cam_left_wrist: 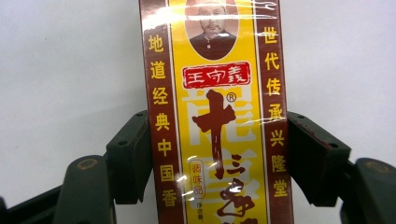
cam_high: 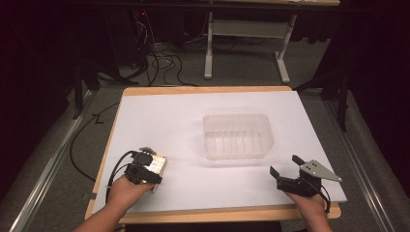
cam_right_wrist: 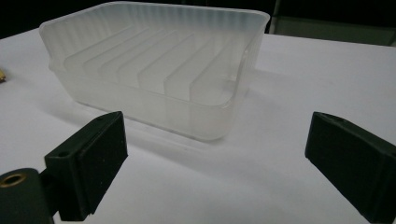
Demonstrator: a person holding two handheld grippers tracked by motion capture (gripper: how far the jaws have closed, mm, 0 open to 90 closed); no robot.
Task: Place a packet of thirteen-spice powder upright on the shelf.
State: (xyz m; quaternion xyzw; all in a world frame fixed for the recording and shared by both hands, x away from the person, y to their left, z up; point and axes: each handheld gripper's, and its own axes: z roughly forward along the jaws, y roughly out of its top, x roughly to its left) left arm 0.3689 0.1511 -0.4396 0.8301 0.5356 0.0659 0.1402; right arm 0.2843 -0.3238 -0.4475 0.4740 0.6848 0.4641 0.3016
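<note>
1. The left gripper (cam_left_wrist: 219,154) is clamped on the long sides of a flat yellow-and-brown cardboard spice box (cam_left_wrist: 217,116), a grip that looks ready for lifting.
2. That box lies flat near the white table's (cam_high: 159,116) front left edge.
3. The right gripper (cam_right_wrist: 215,158) hovers with jaws wide apart, holding nothing.
4. The ribbed translucent plastic tub (cam_right_wrist: 154,65) sits mid-table, probably the box's destination.

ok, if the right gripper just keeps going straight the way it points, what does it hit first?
Most likely the translucent ribbed plastic tray: it lies ahead of the open right gripper, slightly off to one side, with bare white table between. Depth is unclear, so the far jaw might slide past the tray's near corner.
</note>
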